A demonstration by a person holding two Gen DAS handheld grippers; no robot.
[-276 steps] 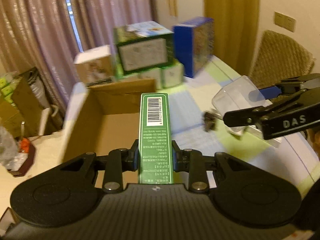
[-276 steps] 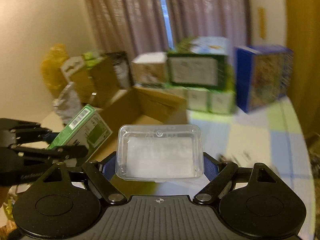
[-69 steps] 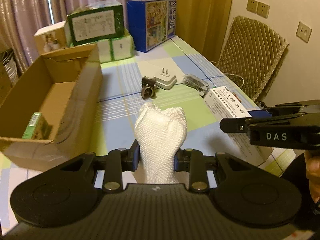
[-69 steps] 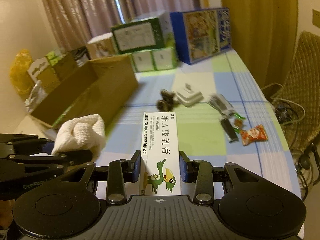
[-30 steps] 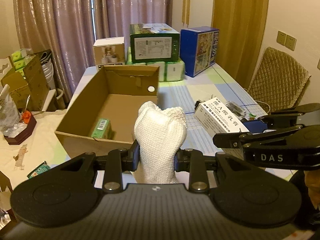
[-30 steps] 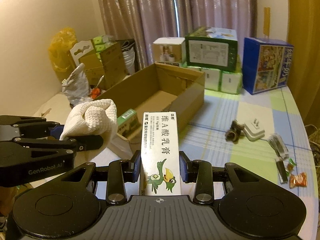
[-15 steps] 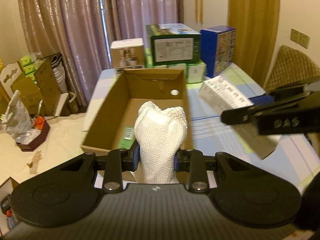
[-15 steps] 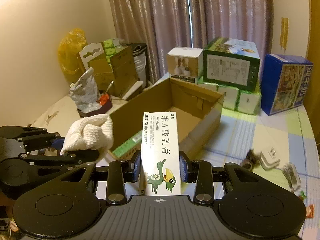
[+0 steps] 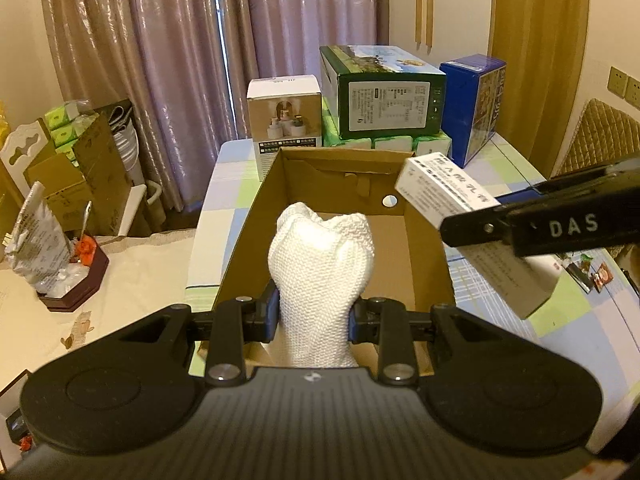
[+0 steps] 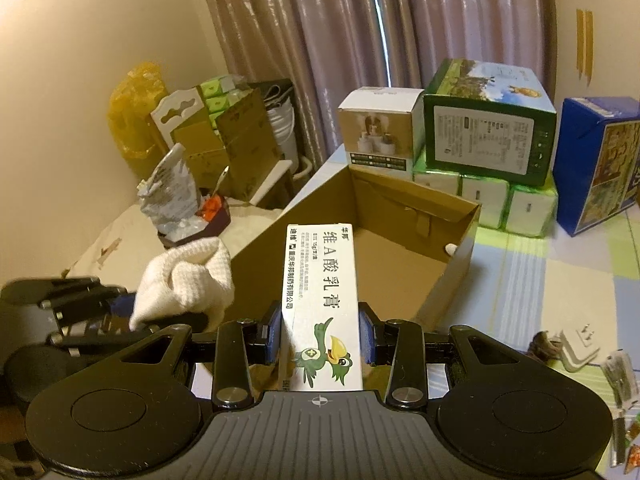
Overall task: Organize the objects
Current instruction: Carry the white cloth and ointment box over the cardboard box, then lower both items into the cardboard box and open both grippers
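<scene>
A white ointment carton (image 10: 323, 300) printed with black Chinese characters and a green cartoon bird is pinched between the right tongs (image 10: 320, 338). Its long axis runs forward along the fingers, away from the camera, the bird end nearest the tongs and the far end reaching over the near rim of an open cardboard box (image 10: 400, 256). In the left wrist view the same carton (image 9: 448, 196) enters from the right, tilted, its far end over the right wall of the box (image 9: 424, 248) while the black arm of the right tongs (image 9: 472, 232) marked DAS crosses it.

A bundled white knitted cloth (image 9: 320, 268) is squeezed between the left tongs (image 9: 314, 316), standing upright with its bunched top pointing forward and up, in front of the box opening. In the right wrist view the cloth (image 10: 184, 280) sits to the left of the carton, just outside the box's left wall, held by the left tongs (image 10: 160, 322).

The box lies lengthwise on a table covered with a pastel checked cloth (image 10: 520, 280); its visible floor is bare brown card. Beyond its far wall stand a white product box (image 9: 284, 116), a dark green box (image 9: 384, 96) stacked on green tissue packs (image 9: 392, 144), and a blue box (image 9: 472, 108). On the table to the right lie a white plug adapter (image 10: 578, 346) and small wrapped items (image 10: 620, 380). Mauve curtains (image 9: 200, 40) hang behind.
</scene>
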